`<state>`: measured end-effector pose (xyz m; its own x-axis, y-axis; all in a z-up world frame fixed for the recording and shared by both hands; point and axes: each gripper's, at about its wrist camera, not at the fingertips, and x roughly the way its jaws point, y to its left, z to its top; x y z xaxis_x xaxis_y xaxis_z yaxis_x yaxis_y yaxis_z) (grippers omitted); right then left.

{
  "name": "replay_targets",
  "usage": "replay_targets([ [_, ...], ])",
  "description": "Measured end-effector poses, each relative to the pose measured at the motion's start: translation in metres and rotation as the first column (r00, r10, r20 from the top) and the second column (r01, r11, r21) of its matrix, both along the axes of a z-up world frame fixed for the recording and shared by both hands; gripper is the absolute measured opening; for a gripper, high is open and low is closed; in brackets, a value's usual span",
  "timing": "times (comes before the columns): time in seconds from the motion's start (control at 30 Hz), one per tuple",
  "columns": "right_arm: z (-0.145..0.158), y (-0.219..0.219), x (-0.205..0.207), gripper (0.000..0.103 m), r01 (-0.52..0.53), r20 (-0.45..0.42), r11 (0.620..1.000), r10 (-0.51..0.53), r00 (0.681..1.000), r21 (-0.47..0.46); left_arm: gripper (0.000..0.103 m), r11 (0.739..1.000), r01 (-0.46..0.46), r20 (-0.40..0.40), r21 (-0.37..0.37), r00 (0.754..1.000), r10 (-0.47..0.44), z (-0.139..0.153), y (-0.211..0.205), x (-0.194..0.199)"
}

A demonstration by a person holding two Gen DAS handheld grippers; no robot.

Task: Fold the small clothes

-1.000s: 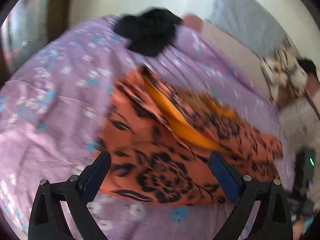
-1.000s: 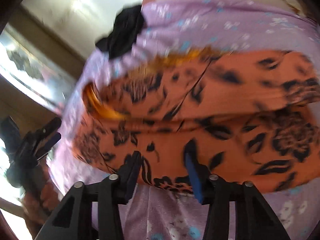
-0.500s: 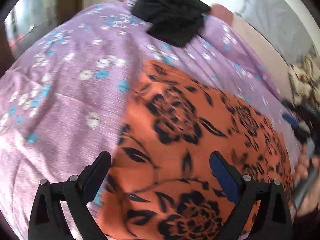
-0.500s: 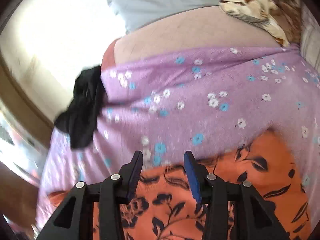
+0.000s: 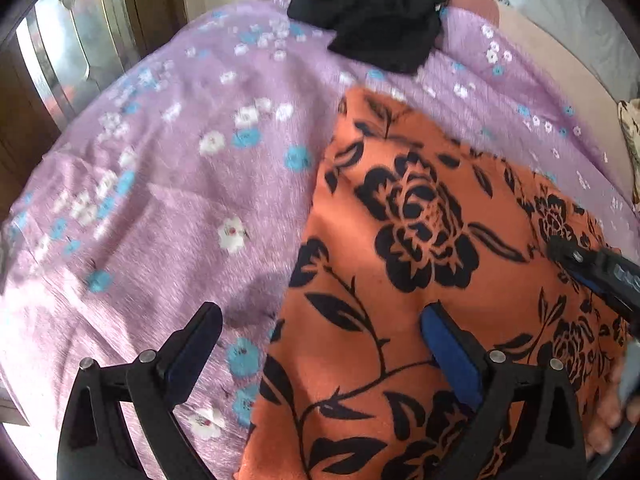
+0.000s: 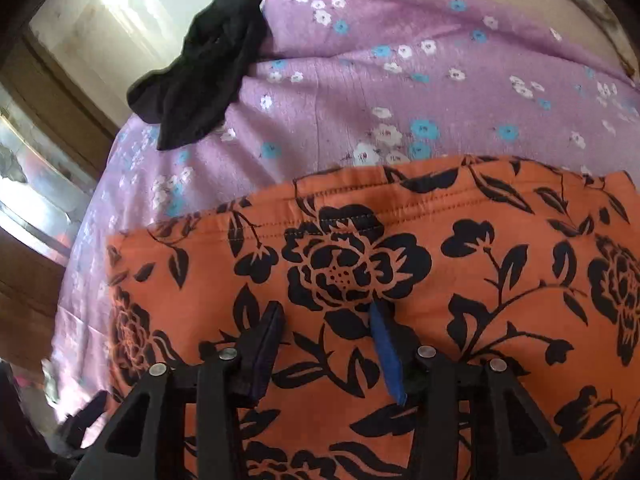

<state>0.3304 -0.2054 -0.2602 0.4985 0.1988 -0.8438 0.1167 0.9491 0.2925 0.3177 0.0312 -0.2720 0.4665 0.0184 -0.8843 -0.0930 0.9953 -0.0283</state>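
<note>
An orange garment with black flowers [image 5: 420, 264] lies flat on a purple flowered bedsheet [image 5: 168, 184]; it also shows in the right wrist view [image 6: 400, 280], with a stitched hem along its far edge. My left gripper [image 5: 320, 328] is open and empty, its jaws straddling the garment's left edge. My right gripper [image 6: 328, 324] is open and empty, just above the middle of the garment; it also shows at the right edge of the left wrist view [image 5: 592, 268]. A crumpled black garment [image 5: 376, 20] lies at the far end of the sheet, also seen from the right wrist [image 6: 204, 68].
A wooden cabinet with a glass door [image 5: 60, 52] stands left of the bed. A beige mattress [image 5: 560, 68] and a patterned cloth [image 5: 630, 132] lie beyond the sheet at the right.
The garment, bunched with its yellow lining showing a second ago, now lies flat. Both grippers moved over it; the right one pulled back from the bare sheet to above the garment.
</note>
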Motion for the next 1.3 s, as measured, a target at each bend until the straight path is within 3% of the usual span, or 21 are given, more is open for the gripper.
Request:
replay_targets([
  [0.1,0.021,-0.019,-0.026,0.049,0.023,0.042,1.000,-0.023,0.999,-0.002,0.100,0.998,0.033,0.044,0.062,0.998,-0.036,0.010,-0.012,-0.003],
  [0.27,0.042,-0.070,-0.082,0.052,0.121,0.081,0.987,-0.113,0.990,-0.108,0.100,0.988,0.120,0.188,0.097,0.973,-0.137,0.038,-0.035,-0.025],
  [0.4,0.029,-0.105,-0.129,0.052,0.181,0.030,0.963,-0.178,0.983,-0.200,0.100,0.971,0.211,0.202,0.115,0.952,-0.231,0.036,-0.061,-0.034],
  [0.5,-0.002,-0.124,-0.141,0.055,0.189,-0.057,0.966,-0.202,0.978,-0.176,0.100,0.956,0.256,0.179,0.146,0.943,-0.280,0.030,-0.078,-0.042],
  [0.53,-0.002,-0.127,-0.147,0.055,0.198,-0.020,0.969,-0.203,0.979,-0.149,0.100,0.952,0.265,0.166,0.154,0.943,-0.289,0.026,-0.082,-0.042],
  [0.63,0.007,-0.126,-0.141,0.055,0.201,-0.021,0.967,-0.207,0.978,-0.156,0.100,0.947,0.267,0.128,0.176,0.948,-0.291,0.012,-0.085,-0.040],
  [0.8,0.027,-0.141,-0.125,0.055,0.267,0.099,0.951,-0.254,0.962,-0.157,0.100,0.956,0.248,0.111,0.157,0.957,-0.267,0.005,-0.082,-0.035],
  [0.87,0.020,-0.152,-0.116,0.055,0.287,0.083,0.950,-0.278,0.957,-0.124,0.100,0.955,0.249,0.112,0.162,0.957,-0.268,0.002,-0.082,-0.031],
  [0.93,0.001,-0.161,-0.105,0.056,0.300,0.012,0.948,-0.300,0.954,-0.108,0.100,0.954,0.250,0.111,0.168,0.956,-0.270,0.001,-0.083,-0.032],
  [0.97,-0.009,-0.163,-0.098,0.057,0.287,-0.024,0.949,-0.293,0.956,-0.132,0.100,0.953,0.250,0.111,0.171,0.956,-0.271,0.000,-0.085,-0.031],
  [1.07,-0.003,-0.155,-0.091,0.061,0.258,-0.015,0.946,-0.266,0.964,-0.197,0.100,0.951,0.251,0.114,0.181,0.955,-0.273,0.000,-0.087,-0.030],
  [1.3,0.016,-0.152,-0.059,0.060,0.283,0.117,0.941,-0.265,0.957,-0.185,0.100,0.948,0.258,0.117,0.188,0.952,-0.282,-0.002,-0.087,-0.029],
])
